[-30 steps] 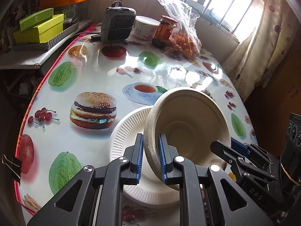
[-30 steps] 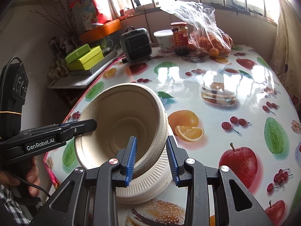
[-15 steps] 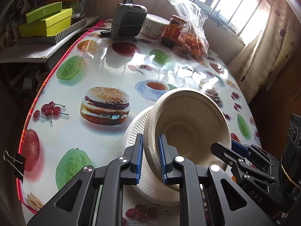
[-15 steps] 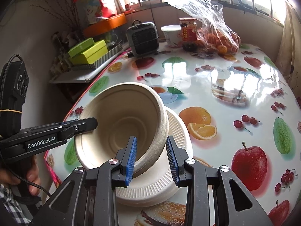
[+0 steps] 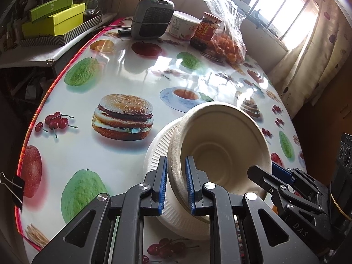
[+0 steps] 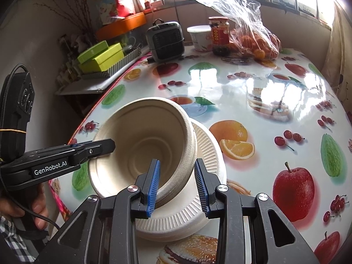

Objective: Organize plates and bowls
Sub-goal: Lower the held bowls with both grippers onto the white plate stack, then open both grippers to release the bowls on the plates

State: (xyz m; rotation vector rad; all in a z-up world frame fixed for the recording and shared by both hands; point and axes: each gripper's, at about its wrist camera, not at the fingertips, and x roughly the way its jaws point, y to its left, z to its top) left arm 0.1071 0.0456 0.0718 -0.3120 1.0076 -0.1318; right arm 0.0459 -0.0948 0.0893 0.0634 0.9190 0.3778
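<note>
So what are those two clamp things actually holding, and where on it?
Both hold the beige bowl by its rim, tilted above the white plates: the left gripper pinches one side, the right gripper straddles the opposite side.

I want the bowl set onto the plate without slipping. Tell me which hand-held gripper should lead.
Left, probably. The left hand-held gripper visibly pinches the rim of the tilted bowl over the plate. The right hand-held gripper straddles the wall, its outer pad's contact unclear.
</note>
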